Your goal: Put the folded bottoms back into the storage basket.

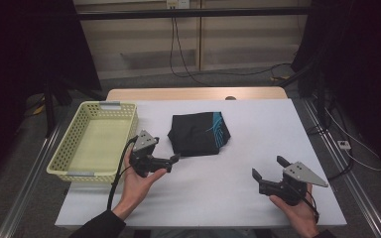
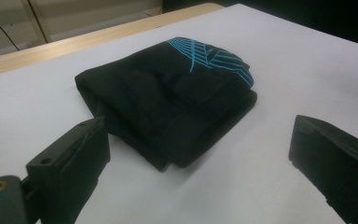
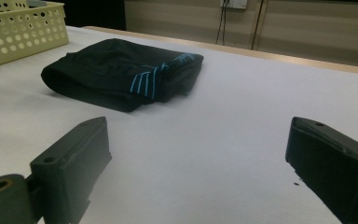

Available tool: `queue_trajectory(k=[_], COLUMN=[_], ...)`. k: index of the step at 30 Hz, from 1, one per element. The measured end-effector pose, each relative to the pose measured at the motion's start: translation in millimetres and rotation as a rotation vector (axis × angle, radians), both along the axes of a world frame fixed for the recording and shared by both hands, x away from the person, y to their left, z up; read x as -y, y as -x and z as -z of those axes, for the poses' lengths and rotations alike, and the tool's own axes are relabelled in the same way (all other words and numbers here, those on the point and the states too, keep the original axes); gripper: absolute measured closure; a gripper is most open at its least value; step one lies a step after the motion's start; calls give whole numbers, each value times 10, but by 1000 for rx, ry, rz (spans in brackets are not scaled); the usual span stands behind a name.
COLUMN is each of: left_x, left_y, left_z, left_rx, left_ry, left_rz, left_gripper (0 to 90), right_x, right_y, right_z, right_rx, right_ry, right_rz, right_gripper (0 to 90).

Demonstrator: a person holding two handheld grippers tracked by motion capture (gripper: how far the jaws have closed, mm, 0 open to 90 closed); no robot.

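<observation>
- The left gripper [image 1: 174, 157] was held over the bench's left half, fingers [image 2: 70, 158] spread apart.
- The right gripper [image 1: 269, 167] was near the front right corner, likewise spread.

folded black garment [image 3: 121, 79] beyond wide-open right claw [image 3: 198, 168], yellow basket [image 3: 23, 35] behind

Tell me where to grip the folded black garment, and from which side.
Take the folded black garment at its thick near-left corner, coming in low with the left tool, already open beside it. There the stacked layers form a rounded edge the jaws could probably straddle together.
</observation>
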State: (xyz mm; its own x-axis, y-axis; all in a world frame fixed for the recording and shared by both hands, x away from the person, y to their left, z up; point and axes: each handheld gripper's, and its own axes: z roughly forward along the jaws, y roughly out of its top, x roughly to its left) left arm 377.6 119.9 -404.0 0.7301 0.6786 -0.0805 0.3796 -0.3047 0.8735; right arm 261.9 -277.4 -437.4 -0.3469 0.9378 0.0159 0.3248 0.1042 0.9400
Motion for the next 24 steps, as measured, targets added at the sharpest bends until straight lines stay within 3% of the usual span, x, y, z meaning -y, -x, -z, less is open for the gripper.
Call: queue_trajectory(k=[4, 12, 24], left_x=[45, 176, 346], left_y=[-84, -295, -560], left_z=[-23, 4, -9], left_rx=[-3, -77, -88], left_ry=[-7, 19, -22], left_rz=[-12, -28, -59], left_gripper=[53, 58, 66], right_x=[-2, -8, -9], right_y=[1, -3, -11], right_z=[-1, 2, 6], right_rx=[-1, -5, -13], right_ry=[-1, -1, -4], right_rz=[-2, -2, -5], right_gripper=[58, 57, 56])
